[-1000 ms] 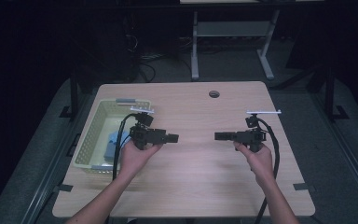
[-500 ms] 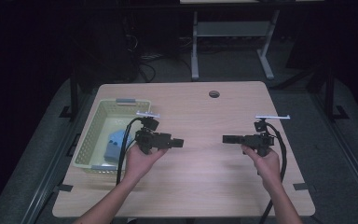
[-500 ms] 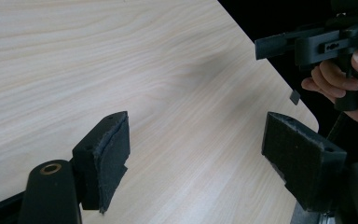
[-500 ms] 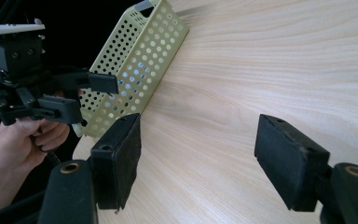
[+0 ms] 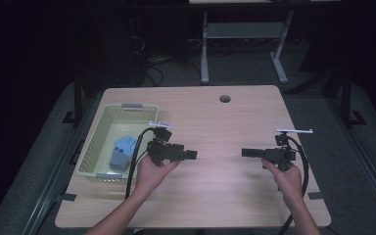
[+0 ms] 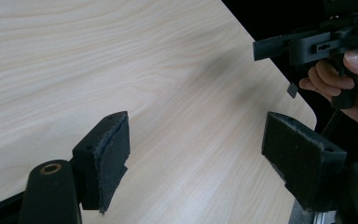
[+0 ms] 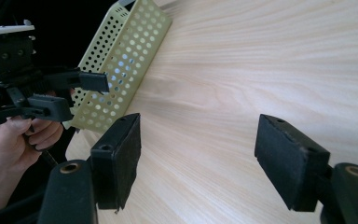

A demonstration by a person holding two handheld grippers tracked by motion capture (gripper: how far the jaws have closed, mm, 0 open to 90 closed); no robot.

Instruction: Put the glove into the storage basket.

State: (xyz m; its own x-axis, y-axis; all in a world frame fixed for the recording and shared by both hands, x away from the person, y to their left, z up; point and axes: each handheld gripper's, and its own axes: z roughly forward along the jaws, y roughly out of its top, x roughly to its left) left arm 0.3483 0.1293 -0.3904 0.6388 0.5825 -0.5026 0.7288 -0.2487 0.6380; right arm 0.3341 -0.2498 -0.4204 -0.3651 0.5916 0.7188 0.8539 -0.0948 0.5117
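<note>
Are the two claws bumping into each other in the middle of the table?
Apart. The high view shows bare table between the left claw and the right claw, whose tips point at each other.

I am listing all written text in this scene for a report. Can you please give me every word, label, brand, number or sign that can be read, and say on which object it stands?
None: no readable text in any view.
Basket: no label seen; the blue item inside shows no legible print.
Left gripper and right gripper: plain black, no markings visible.
Table: bare wood grain, no writing.
</note>
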